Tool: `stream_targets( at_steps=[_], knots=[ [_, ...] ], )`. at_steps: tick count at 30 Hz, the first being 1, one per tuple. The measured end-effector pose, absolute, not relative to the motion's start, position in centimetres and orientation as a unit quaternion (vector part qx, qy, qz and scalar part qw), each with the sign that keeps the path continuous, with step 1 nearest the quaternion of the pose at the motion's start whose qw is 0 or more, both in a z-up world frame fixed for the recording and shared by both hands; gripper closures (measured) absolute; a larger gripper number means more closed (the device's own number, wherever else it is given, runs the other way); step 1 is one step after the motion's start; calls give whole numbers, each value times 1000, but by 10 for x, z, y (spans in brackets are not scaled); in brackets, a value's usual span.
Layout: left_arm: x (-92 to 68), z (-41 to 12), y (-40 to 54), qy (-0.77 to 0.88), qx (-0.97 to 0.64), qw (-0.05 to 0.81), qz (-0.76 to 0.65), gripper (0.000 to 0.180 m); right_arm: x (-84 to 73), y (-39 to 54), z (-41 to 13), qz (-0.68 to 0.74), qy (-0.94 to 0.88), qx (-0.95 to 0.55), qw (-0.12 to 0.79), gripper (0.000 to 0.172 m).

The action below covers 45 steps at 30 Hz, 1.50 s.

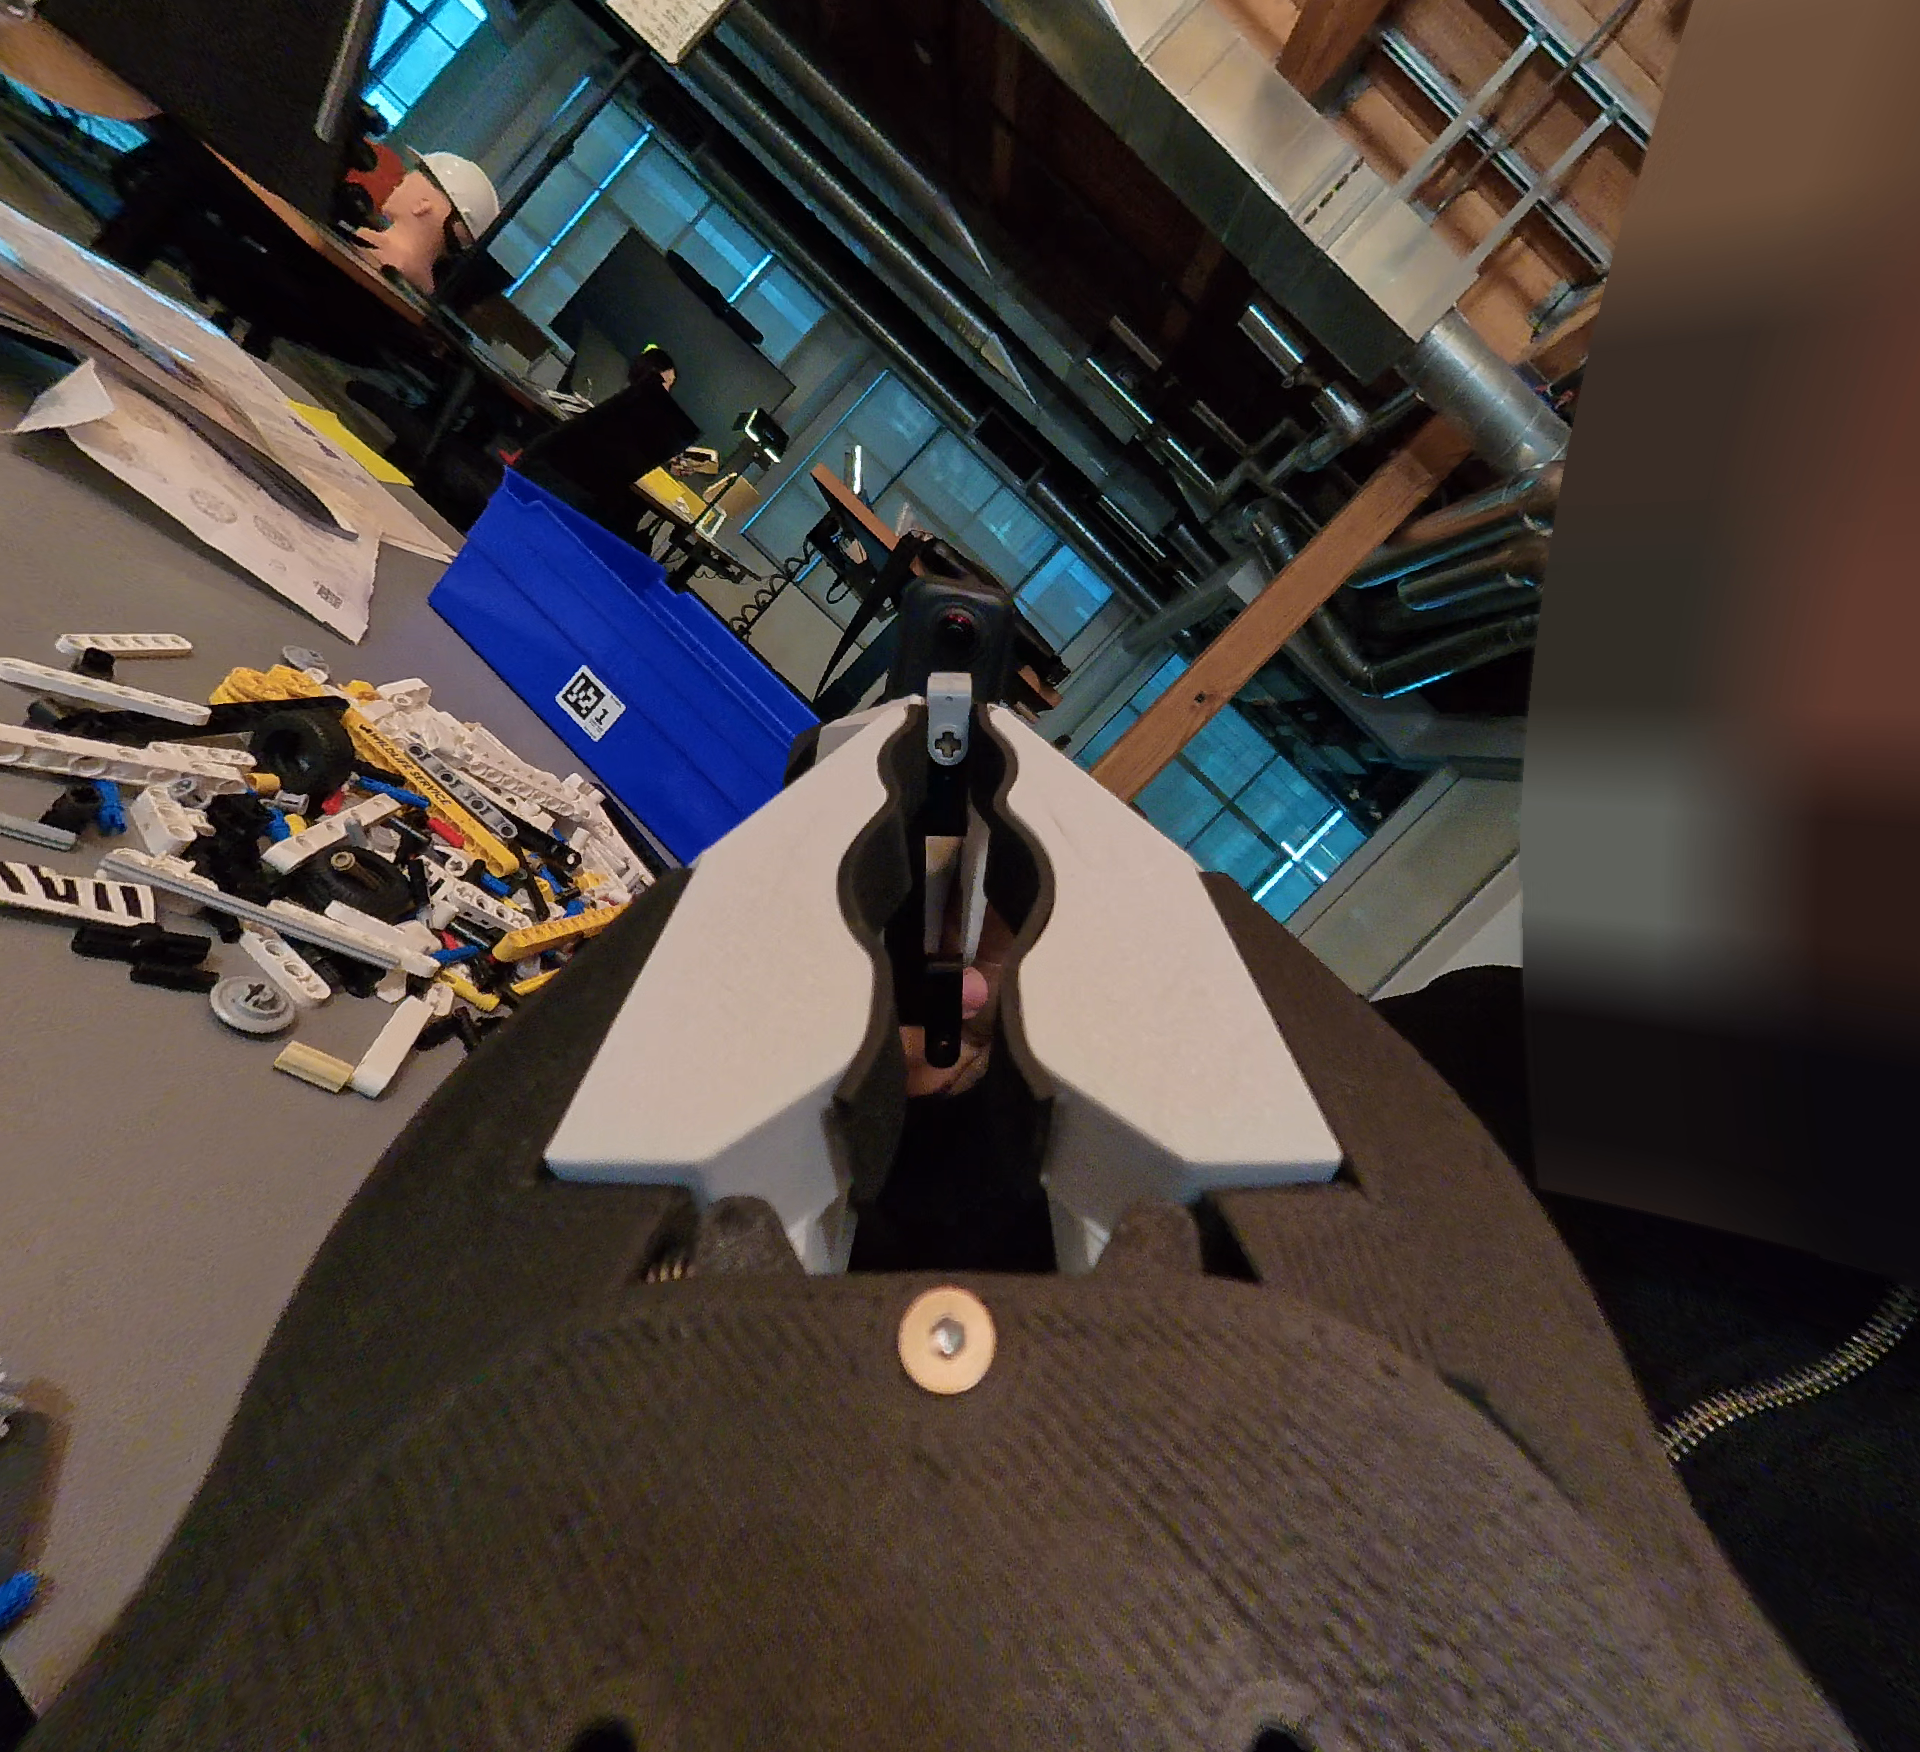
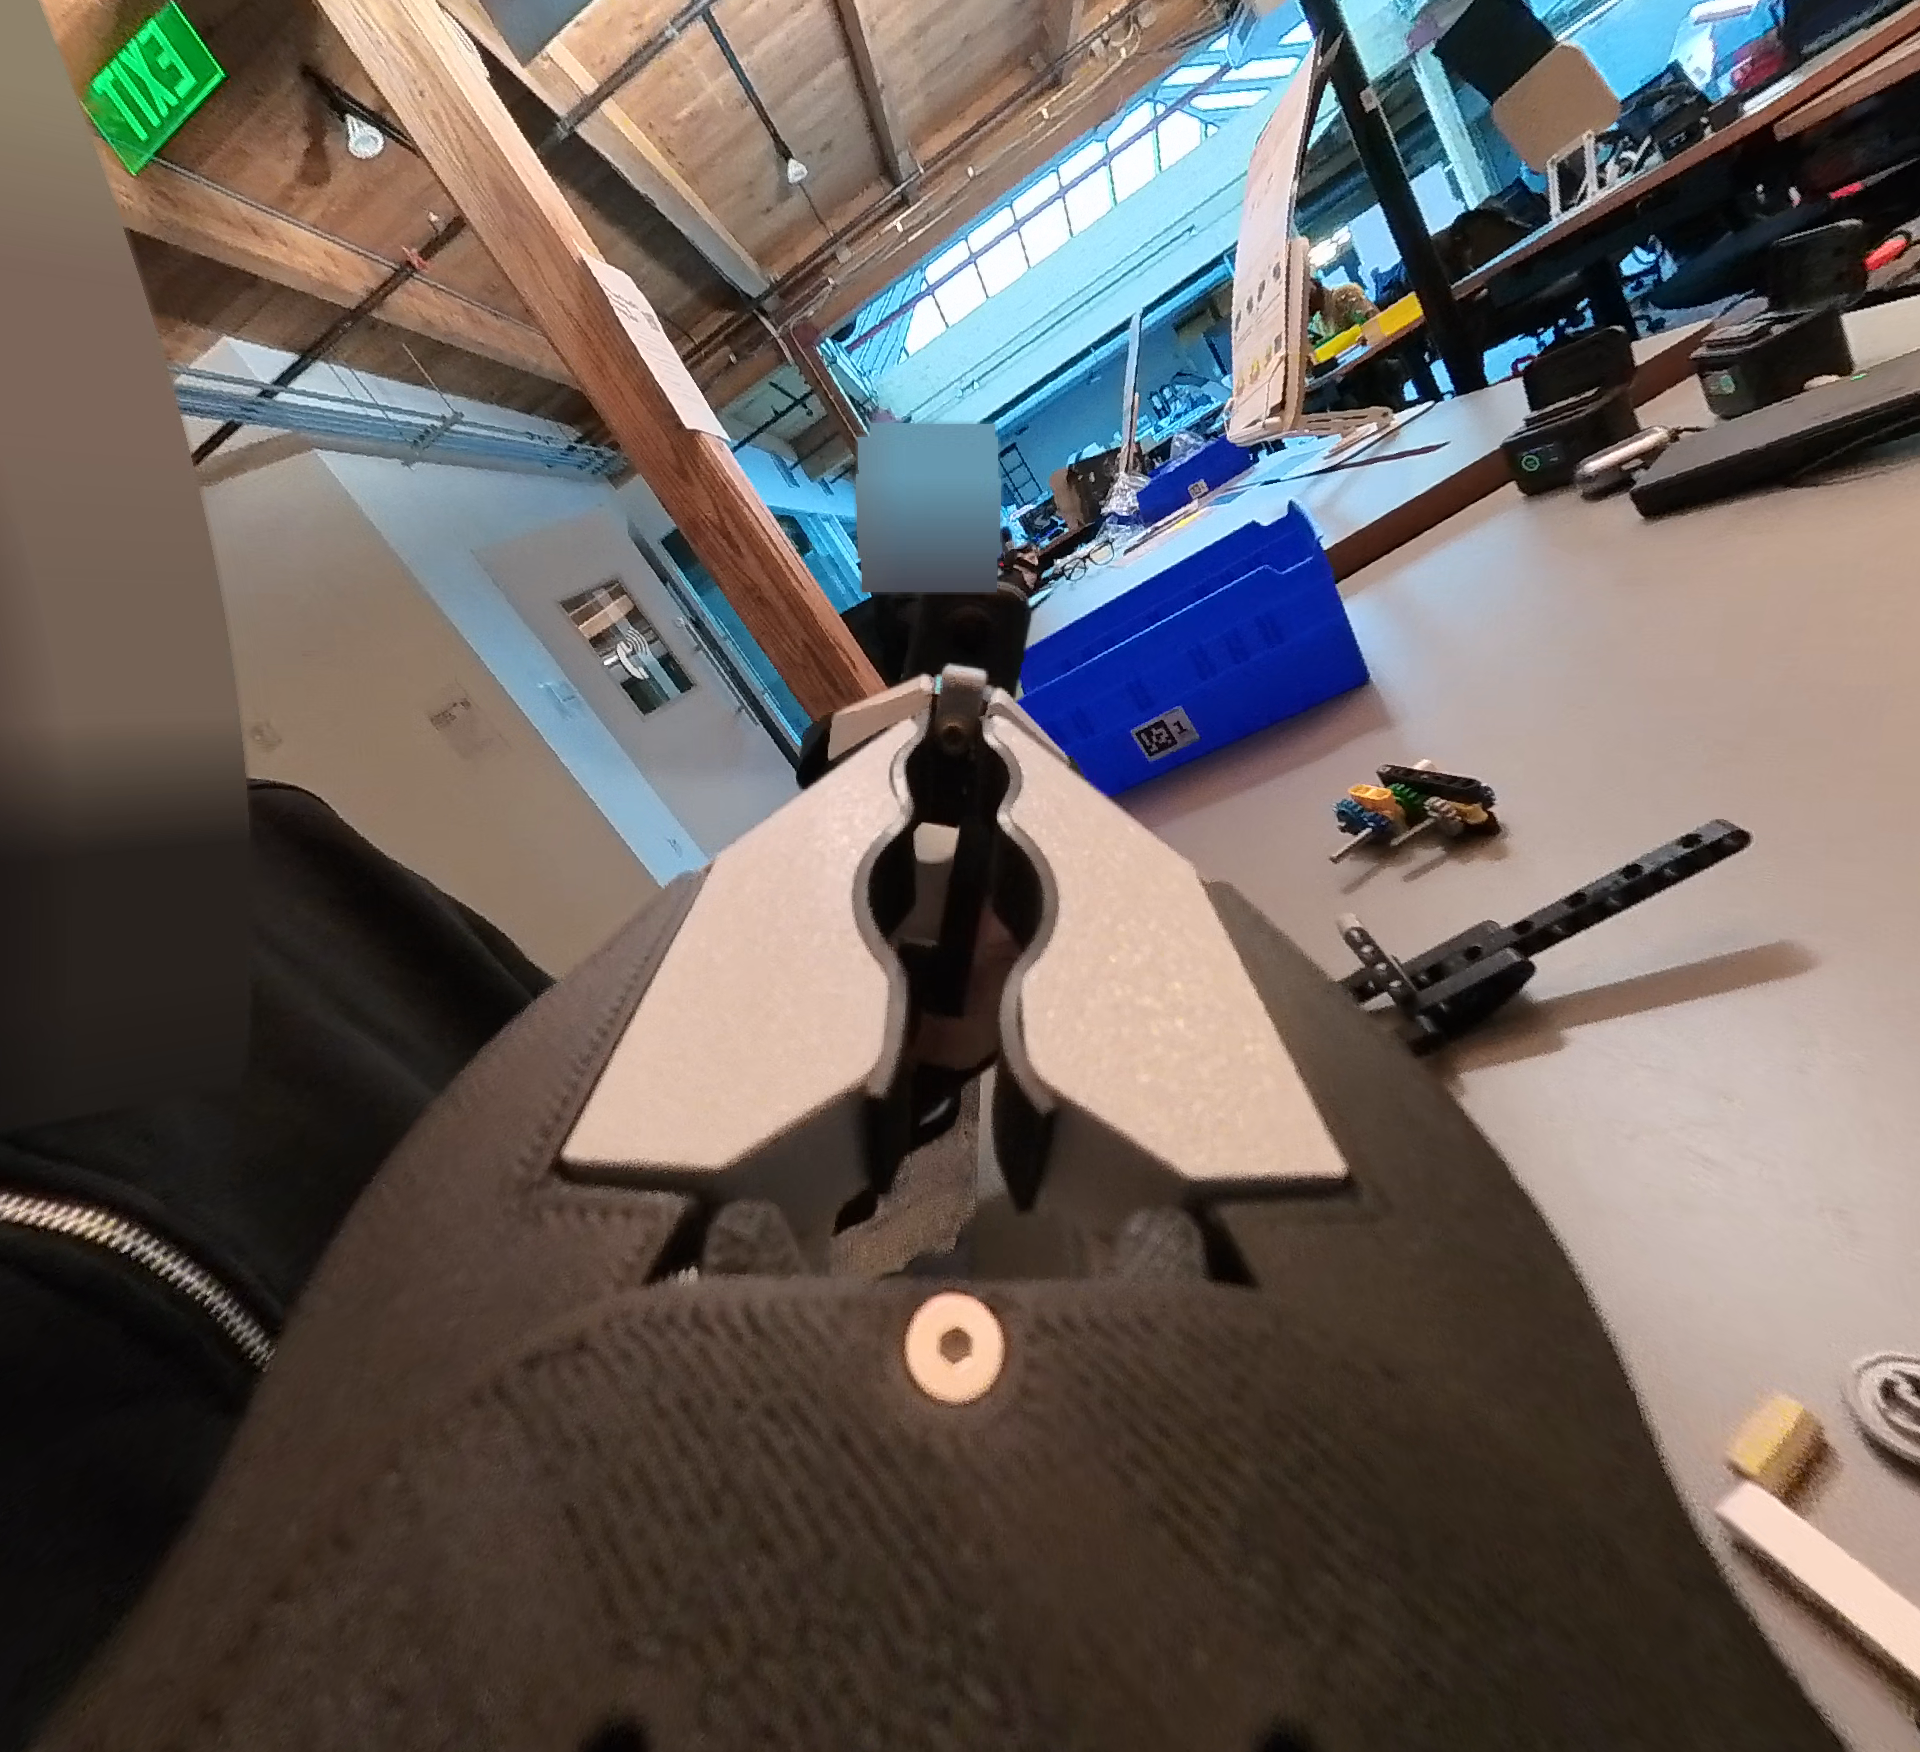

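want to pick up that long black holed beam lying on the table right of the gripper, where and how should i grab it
Probably the bare far half of the long black beam: it lies flat on the grey table, thin, with nothing around that end. Come from above with the jaws across its narrow width. The near end carries a bulkier black block and a small cross piece, so avoid it.

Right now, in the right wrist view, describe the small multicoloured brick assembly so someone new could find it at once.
Start at the blue bin on the grey table. Just right of it and nearer the camera sits the small multicoloured assembly. Unlike the long black beam assembly lying closer to the camera, it is compact, with blue, yellow and green parts and grey axles poking out.
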<state>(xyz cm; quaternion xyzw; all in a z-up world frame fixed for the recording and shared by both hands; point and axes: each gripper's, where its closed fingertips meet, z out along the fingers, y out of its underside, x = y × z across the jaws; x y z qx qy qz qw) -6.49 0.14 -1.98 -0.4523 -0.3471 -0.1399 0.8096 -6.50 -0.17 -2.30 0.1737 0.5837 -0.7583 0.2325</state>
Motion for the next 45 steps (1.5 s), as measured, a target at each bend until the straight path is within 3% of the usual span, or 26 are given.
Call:
stream_targets(
  at_steps=[32,34,36,40,45],
  knots=[
    [-62,-10,-3,-364,-447,806,-133,178,-66,4,-8,-770,568,198,213,167],
    [-81,-1,-72,-405,-331,847,-97,175,-110,73,25,-839,441,251,194,170],
    [-90,-12,-152,-444,-316,838,20,176,-140,120,24,-835,476,275,30,171],
    [-78,13,-98,-390,-407,825,37,175,-113,59,12,-797,561,223,8,169],
    [-72,3,-53,-375,-485,790,22,176,-121,90,13,-802,553,226,10,170]
  ],
)
